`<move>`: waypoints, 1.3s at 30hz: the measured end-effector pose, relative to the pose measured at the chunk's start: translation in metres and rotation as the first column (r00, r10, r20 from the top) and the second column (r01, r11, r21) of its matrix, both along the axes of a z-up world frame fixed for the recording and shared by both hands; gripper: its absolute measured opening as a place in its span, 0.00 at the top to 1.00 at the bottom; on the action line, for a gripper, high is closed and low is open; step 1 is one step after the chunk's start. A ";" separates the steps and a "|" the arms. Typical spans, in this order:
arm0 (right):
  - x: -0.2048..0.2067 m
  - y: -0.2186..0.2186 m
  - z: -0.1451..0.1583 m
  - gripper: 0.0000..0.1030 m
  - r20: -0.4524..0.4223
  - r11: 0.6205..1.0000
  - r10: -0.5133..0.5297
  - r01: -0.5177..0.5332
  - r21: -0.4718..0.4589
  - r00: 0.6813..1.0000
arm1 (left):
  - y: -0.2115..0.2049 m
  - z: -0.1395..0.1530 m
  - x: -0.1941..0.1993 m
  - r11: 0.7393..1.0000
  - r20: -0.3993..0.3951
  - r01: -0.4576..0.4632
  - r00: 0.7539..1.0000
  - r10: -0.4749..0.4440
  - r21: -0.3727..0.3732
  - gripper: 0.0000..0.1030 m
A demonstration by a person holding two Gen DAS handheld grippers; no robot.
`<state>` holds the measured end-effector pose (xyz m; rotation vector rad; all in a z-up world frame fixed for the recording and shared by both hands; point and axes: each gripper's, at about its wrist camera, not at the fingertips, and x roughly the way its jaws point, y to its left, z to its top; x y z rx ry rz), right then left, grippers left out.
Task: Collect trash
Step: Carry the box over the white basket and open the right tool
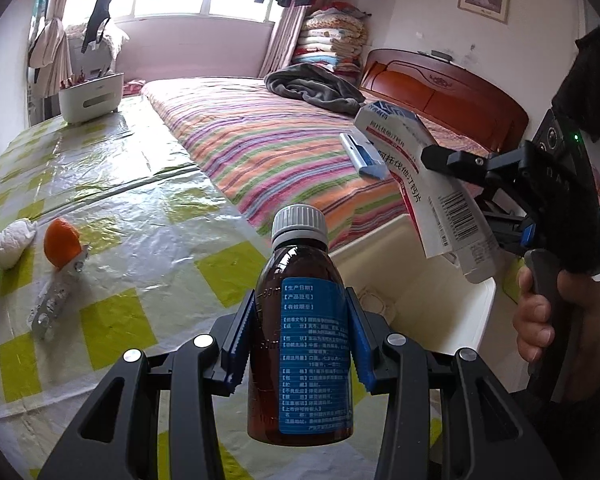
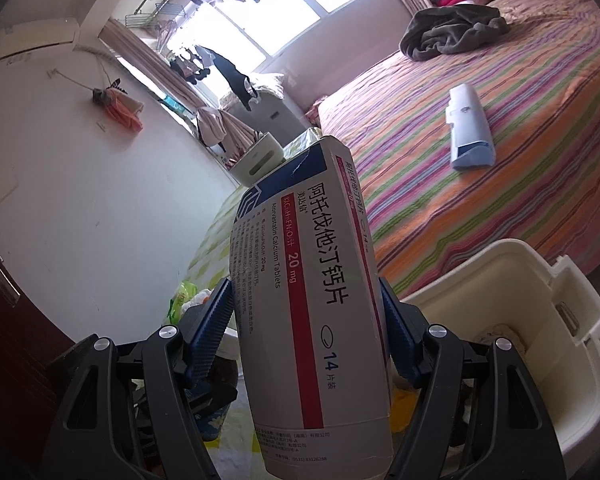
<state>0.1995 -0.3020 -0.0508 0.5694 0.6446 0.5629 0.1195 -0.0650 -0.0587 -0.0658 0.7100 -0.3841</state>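
Note:
My left gripper (image 1: pixel 298 340) is shut on a brown medicine bottle (image 1: pixel 300 344) with a blue label and grey cap, held upright above the table by the white bin (image 1: pixel 432 300). My right gripper (image 2: pixel 306 328) is shut on a white medicine box (image 2: pixel 312 300) with a red stripe; it also shows in the left wrist view (image 1: pixel 424 184), held over the bin. The bin (image 2: pixel 540 320) lies to the lower right in the right wrist view. On the table lie an orange peel (image 1: pixel 61 248), a crumpled tissue (image 1: pixel 10 246) and an empty blister pack (image 1: pixel 56 300).
The table has a green-checked plastic cover (image 1: pixel 140 220). A white caddy (image 1: pixel 91 96) stands at its far end. A striped bed (image 1: pixel 280 140) runs alongside, with a blue-white box (image 1: pixel 362 156) and a grey blanket (image 1: pixel 316 88) on it.

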 end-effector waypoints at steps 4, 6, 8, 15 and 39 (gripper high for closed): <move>-0.007 -0.013 -0.009 0.33 -0.014 0.999 -0.038 0.038 -0.001 0.999 | -0.010 -0.001 -0.002 1.000 -0.001 0.028 1.000 -0.028 0.007 0.60; -0.010 -0.022 -0.014 0.33 -0.026 0.998 -0.067 0.067 -0.005 0.997 | -0.015 -0.002 -0.003 0.999 -0.001 0.040 0.999 -0.040 0.008 0.60; -0.012 -0.029 -0.017 0.33 -0.038 0.995 -0.101 0.100 -0.020 0.994 | -0.019 -0.002 -0.005 0.999 -0.001 0.052 0.999 -0.052 0.010 0.60; -0.020 -0.043 -0.029 0.33 -0.063 0.960 -0.225 0.210 -0.185 0.972 | -0.029 -0.002 -0.009 0.997 -0.002 0.078 0.997 -0.078 0.019 0.60; -0.027 -0.046 -0.019 0.23 -0.076 0.934 -0.322 0.304 -0.191 0.944 | -0.051 -0.005 -0.013 0.992 -0.023 0.120 0.993 -0.120 0.044 0.60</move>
